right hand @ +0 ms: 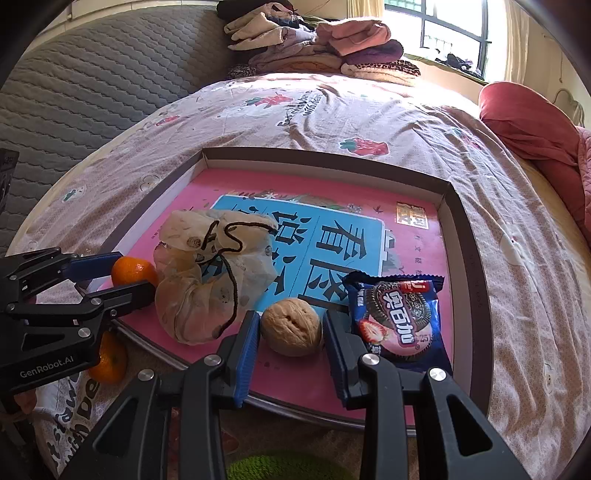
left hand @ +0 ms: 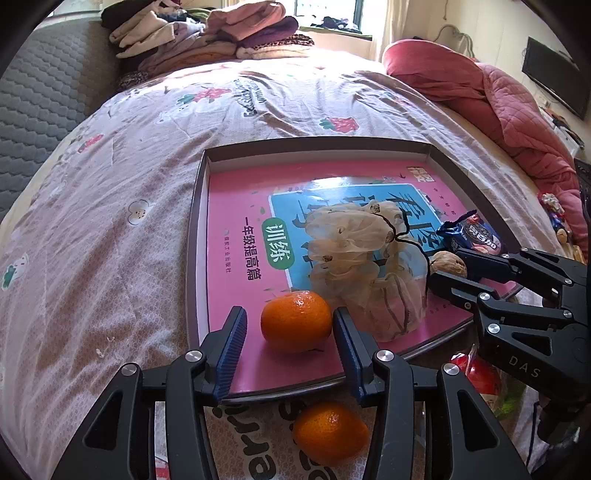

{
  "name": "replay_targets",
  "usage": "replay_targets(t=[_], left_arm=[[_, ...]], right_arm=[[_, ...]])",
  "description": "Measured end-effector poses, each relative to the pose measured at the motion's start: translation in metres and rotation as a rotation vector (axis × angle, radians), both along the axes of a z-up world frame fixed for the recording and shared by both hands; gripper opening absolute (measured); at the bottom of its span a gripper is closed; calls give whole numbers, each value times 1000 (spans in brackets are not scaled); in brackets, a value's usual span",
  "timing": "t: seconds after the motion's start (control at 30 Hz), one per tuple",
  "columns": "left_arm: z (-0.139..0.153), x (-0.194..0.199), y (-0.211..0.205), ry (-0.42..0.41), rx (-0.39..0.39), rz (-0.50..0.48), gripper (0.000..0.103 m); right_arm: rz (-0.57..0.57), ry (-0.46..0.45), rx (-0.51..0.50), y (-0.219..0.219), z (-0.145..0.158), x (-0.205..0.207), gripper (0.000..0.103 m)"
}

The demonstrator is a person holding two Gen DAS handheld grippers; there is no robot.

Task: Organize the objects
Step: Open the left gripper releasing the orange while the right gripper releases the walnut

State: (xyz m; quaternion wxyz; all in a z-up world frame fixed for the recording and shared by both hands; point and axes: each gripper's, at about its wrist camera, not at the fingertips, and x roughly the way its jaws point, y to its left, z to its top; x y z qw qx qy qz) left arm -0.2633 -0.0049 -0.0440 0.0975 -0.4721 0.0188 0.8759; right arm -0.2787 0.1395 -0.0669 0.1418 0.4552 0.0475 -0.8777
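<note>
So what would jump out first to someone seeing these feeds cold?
Probably the bright tangerine between the open fingers of the left gripper, at the near edge of the shallow tray on the bed. Next, the walnut between the right gripper's fingers, flanked by a mesh pouch and a blue biscuit packet.

Floral bedsheet, folded clothes pile, red quilt, grey quilted headboard, window, wall-mounted screen
</note>
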Motion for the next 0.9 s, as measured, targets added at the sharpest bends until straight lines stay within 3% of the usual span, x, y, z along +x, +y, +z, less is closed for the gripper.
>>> replay_targets(t=[0.9], left_arm=[[24,16,-2,35,14,28,69]], right_arm=[[-15,57,-29,2,33,16,52]])
